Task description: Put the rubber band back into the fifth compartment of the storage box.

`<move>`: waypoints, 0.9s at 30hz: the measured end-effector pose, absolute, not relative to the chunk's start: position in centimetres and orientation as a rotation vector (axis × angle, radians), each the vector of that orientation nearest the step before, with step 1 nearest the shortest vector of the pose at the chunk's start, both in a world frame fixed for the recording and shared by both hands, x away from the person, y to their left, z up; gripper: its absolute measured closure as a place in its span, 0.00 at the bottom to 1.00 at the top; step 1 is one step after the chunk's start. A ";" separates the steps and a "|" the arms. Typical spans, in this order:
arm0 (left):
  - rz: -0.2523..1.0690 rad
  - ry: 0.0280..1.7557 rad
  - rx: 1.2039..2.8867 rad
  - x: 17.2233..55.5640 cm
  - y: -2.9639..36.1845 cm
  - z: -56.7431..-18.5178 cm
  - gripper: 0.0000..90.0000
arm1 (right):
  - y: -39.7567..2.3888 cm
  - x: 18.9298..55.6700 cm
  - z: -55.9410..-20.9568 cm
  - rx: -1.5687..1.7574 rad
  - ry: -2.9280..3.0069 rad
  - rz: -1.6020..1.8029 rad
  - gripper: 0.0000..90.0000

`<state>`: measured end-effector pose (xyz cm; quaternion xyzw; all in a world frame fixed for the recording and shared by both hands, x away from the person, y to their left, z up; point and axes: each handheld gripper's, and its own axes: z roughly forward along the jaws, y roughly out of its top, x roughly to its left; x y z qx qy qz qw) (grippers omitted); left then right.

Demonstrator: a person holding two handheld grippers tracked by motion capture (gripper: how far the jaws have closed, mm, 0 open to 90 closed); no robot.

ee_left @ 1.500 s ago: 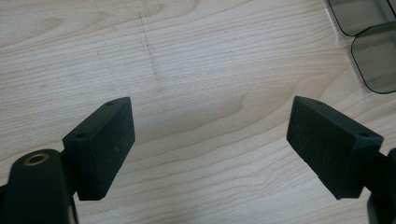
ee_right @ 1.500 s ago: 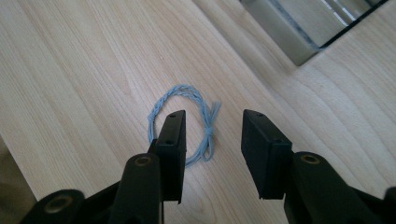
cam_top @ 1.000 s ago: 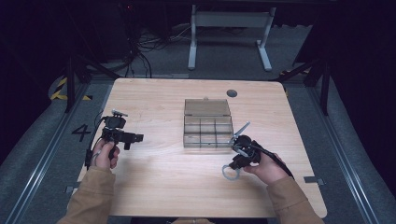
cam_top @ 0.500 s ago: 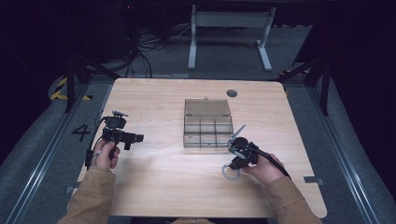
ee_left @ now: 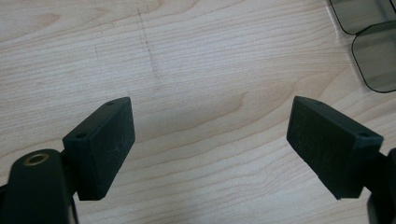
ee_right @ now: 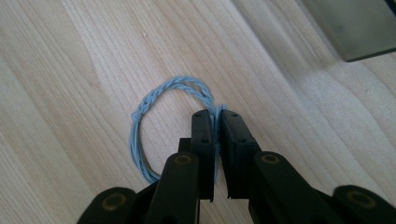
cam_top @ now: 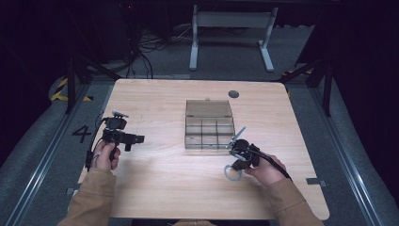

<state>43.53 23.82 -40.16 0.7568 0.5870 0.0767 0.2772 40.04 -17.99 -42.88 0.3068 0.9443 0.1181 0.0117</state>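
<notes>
Your right gripper (ee_right: pixel 215 116) had just closed on the blue cord loop (ee_right: pixel 154 116), lying near the worktop's (cam_top: pixel 155 188) front edge, beside the compartment box (cam_top: pixel 209 125). Your left gripper (ee_left: pixel 210 140) stood wide open over bare worktop near the left edge.

The right gripper (ee_right: pixel 215 116) hides part of the blue loop (ee_right: pixel 140 140). The box (ee_right: pixel 359 28) is cut off at the picture's edge; its compartments' contents (cam_top: pixel 210 133) are too small to tell.

wooden table (cam_top: pixel 164 197), open clear compartment box (cam_top: pixel 209 127) mid-table, white desk frame (cam_top: pixel 230 28) behind
</notes>
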 end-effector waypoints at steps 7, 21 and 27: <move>0.205 1.574 2.031 43.5 23.8 -40.2 0.18 | -18.1 39.8 -42.2 0.959 2.943 0.408 0.95; 0.203 1.576 2.033 43.5 23.9 -40.2 0.18 | -18.7 38.9 -39.4 0.943 2.905 0.513 0.95; 0.204 1.577 2.031 43.5 23.8 -40.2 0.18 | -18.8 38.8 -38.8 0.938 2.899 0.538 0.95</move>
